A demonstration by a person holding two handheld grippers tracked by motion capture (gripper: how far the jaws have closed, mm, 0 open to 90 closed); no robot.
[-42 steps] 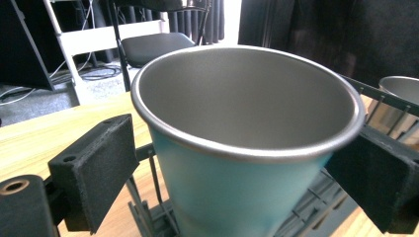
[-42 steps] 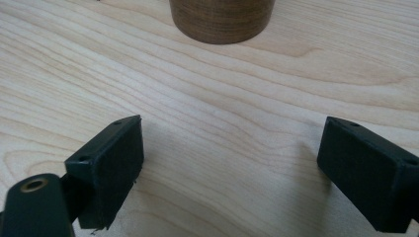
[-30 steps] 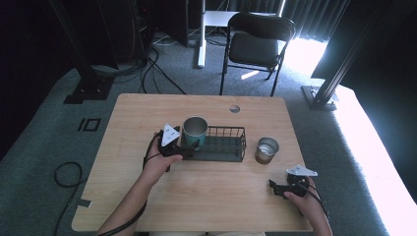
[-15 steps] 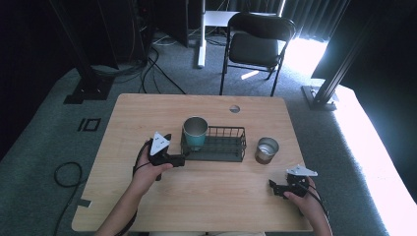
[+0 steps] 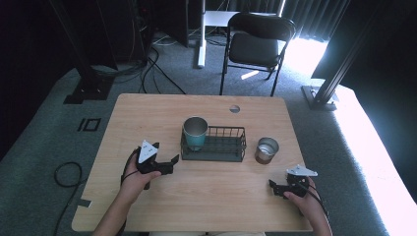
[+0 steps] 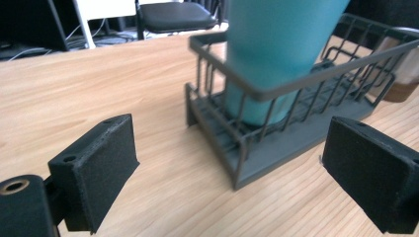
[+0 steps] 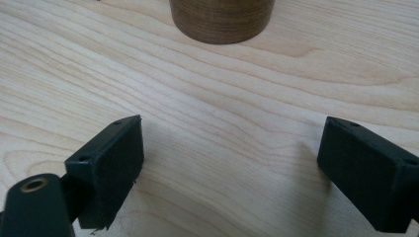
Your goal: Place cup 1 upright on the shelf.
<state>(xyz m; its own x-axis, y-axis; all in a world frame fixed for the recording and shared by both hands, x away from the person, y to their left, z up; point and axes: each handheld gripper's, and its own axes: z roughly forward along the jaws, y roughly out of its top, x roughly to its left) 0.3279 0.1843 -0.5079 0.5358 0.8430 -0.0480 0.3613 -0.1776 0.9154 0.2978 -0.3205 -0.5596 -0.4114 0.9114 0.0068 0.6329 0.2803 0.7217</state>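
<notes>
Cup [image 5: 195, 132], teal, upright in the left end of my wire basket [image 5: 215, 150], mid-bench. Left claw [image 5: 170, 162]: jaws spread, empty, just beside the basket's left end. Right claw [image 5: 273, 187]: jaws spread, empty, low over the bench [image 5: 206, 196] near its front right corner. Brown cup [image 5: 266, 150]: just right of the basket.

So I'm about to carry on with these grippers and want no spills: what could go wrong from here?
The teal cup stands tall at the left end of the wire basket, so a nudge from the open left gripper could tip it or slide the basket. The brown cup stands loose ahead of the open right gripper; an off-centre approach might knock it over.
</notes>
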